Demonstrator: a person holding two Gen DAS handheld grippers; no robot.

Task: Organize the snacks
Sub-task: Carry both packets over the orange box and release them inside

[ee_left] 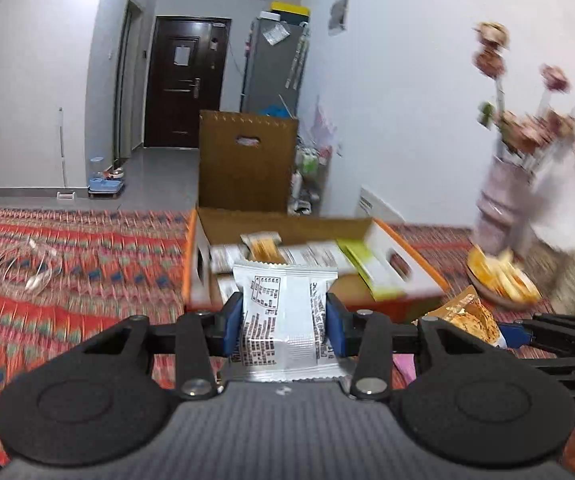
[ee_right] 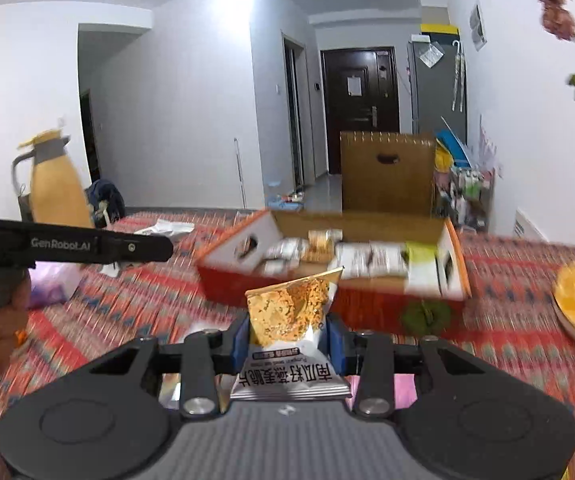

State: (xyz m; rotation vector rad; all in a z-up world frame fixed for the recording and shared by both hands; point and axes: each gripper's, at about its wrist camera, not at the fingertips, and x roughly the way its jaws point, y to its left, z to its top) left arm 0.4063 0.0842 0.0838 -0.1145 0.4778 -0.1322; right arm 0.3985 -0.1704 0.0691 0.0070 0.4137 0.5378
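Carrying one packet per gripper, left gripper (ee_left: 284,322) clamping the white packet (ee_left: 283,312) and right gripper (ee_right: 289,340) clamping the gold packet (ee_right: 293,312), both are needing release only once above the box (ee_right: 367,236) at frame centre.

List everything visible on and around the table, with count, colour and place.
Open cardboard snack box: one, orange and white, table centre, packets inside.
White printed snack packet: one, in left tool.
Golden crisp packet: one, in right tool.
Patterned woven tablecloth: one, red.
Ribbed vase of dried flowers: one, pinkish, far right.
Plate of orange pieces: one, right.
Yellow jug: one, left.
Left tool: black, blue pads, gripping.
Right tool: same, gripping.
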